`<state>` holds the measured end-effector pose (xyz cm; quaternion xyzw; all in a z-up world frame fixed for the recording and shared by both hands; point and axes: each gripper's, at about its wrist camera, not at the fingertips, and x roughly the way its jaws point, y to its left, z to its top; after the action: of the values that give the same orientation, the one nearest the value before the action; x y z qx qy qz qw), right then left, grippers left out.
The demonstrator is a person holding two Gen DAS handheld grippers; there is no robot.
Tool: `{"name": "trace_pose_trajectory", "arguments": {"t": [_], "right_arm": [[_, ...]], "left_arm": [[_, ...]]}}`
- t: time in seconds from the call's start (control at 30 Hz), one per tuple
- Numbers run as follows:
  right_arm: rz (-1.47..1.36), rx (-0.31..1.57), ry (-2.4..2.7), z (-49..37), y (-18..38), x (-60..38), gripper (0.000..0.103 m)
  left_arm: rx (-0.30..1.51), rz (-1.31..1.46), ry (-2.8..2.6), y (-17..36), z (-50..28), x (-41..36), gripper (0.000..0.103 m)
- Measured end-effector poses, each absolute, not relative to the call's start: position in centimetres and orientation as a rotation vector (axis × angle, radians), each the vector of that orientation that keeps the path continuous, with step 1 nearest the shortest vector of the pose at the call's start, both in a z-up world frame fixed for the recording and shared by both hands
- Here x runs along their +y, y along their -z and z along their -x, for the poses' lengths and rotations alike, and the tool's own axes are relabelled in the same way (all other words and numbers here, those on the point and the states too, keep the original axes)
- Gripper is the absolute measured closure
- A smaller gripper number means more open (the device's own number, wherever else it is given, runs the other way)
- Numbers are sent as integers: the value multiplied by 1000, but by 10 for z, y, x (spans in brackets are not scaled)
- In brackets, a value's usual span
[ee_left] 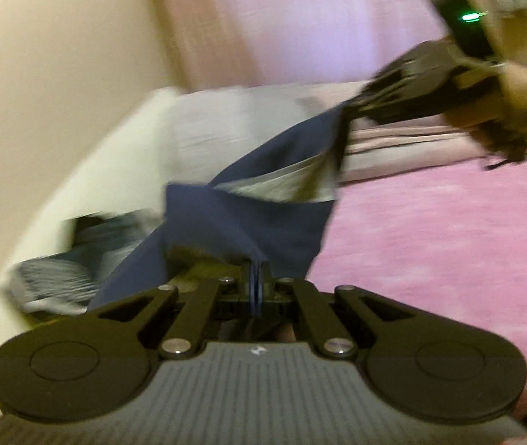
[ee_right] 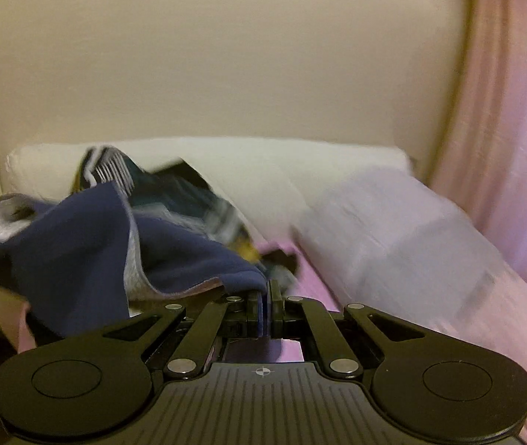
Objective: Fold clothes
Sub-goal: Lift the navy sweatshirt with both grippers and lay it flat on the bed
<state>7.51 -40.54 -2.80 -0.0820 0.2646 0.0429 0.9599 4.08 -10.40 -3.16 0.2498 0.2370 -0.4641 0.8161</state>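
Note:
A navy blue garment (ee_left: 263,215) with a grey lining hangs stretched in the air between my two grippers, above a pink bed cover (ee_left: 448,241). My left gripper (ee_left: 257,278) is shut on one edge of it. My right gripper (ee_right: 267,289) is shut on another edge of the same garment (ee_right: 89,244). In the left wrist view the right gripper (ee_left: 352,111) shows at the upper right, held by a hand, with the cloth running up to it. Both views are motion-blurred.
A heap of dark striped clothes (ee_right: 174,193) lies near a white pillow (ee_right: 282,170) at the head of the bed. A grey pillow (ee_right: 393,230) lies to the right. A cream wall (ee_right: 226,55) and a pink curtain (ee_right: 504,111) stand behind.

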Motion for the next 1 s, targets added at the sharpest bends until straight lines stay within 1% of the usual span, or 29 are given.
{"name": "trace_pose_trajectory", "arguments": {"t": [0.1, 0.2, 0.3, 0.4, 0.47, 0.5, 0.53, 0.57, 0.6, 0.63, 0.67, 0.8, 0.93, 1.0], "right_arm": [[161, 582, 6, 8, 37, -449, 103], [166, 691, 120, 92, 58, -485, 102], [155, 856, 269, 156, 89, -530, 102], [81, 950, 449, 215, 115, -554, 102], [-8, 980, 558, 255, 125, -567, 102], [-67, 982, 599, 272, 129, -568, 95], [-126, 982, 639, 289, 133, -568, 84], [-183, 979, 672, 301, 143, -572, 41], [-240, 963, 701, 320, 143, -570, 23], [-300, 952, 708, 326, 143, -561, 23], [-359, 941, 715, 332, 143, -553, 23], [-654, 902, 713, 344, 180, -517, 23], [-914, 845, 723, 336, 206, -465, 23], [-1017, 824, 733, 327, 221, -441, 23]], "left_arm": [[548, -502, 1190, 34, 43, -157, 103], [624, -507, 1424, 45, 115, -213, 103], [768, -574, 1628, 69, 167, -268, 101], [798, -623, 1725, 86, 191, -297, 95], [809, -648, 1751, 96, 199, -309, 76], [817, -666, 1754, 102, 201, -312, 74], [826, -692, 1750, 108, 197, -313, 71], [828, -726, 1739, 116, 190, -312, 68], [823, -769, 1723, 124, 185, -310, 66], [817, -816, 1699, 134, 181, -308, 61], [814, -862, 1673, 148, 175, -304, 59], [789, -1010, 1602, 195, 135, -295, 59], [767, -1112, 1584, 227, 96, -282, 57], [743, -1148, 1593, 239, 81, -278, 54]]}}
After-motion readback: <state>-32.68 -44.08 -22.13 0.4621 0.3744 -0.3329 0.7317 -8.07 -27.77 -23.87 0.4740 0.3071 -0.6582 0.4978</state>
